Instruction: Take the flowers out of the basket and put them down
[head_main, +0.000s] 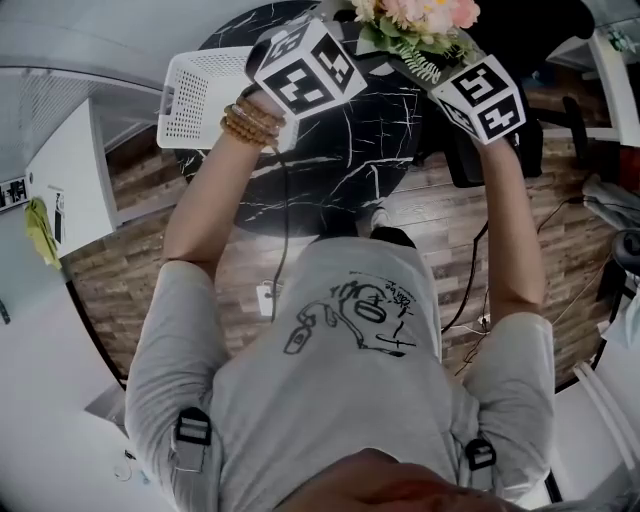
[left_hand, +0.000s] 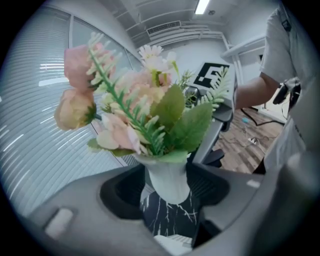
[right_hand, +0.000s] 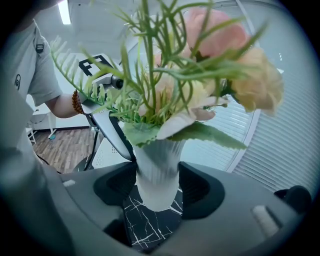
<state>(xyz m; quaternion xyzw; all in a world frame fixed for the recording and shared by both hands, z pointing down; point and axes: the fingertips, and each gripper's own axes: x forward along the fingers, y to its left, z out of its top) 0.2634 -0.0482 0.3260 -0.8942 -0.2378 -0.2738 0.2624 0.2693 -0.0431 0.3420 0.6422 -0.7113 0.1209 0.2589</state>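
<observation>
A bunch of pink and cream flowers (head_main: 415, 20) with green leaves stands upright in a white ribbed holder (left_hand: 169, 181). Both grippers grip that holder from opposite sides. In the left gripper view my left gripper (left_hand: 170, 189) has its pads against the holder. In the right gripper view my right gripper (right_hand: 157, 189) is shut on the same holder (right_hand: 156, 175). The holder's base hangs a little above the black marble table (head_main: 340, 170). The white perforated basket (head_main: 205, 100) sits on the table's left part, apart from the flowers. The marker cubes hide the jaws in the head view.
A black office chair (head_main: 465, 160) stands to the right of the round table. A white cabinet (head_main: 70, 180) is at the left. Cables (head_main: 470, 300) run over the wood floor. Window blinds (left_hand: 35, 125) lie behind the flowers.
</observation>
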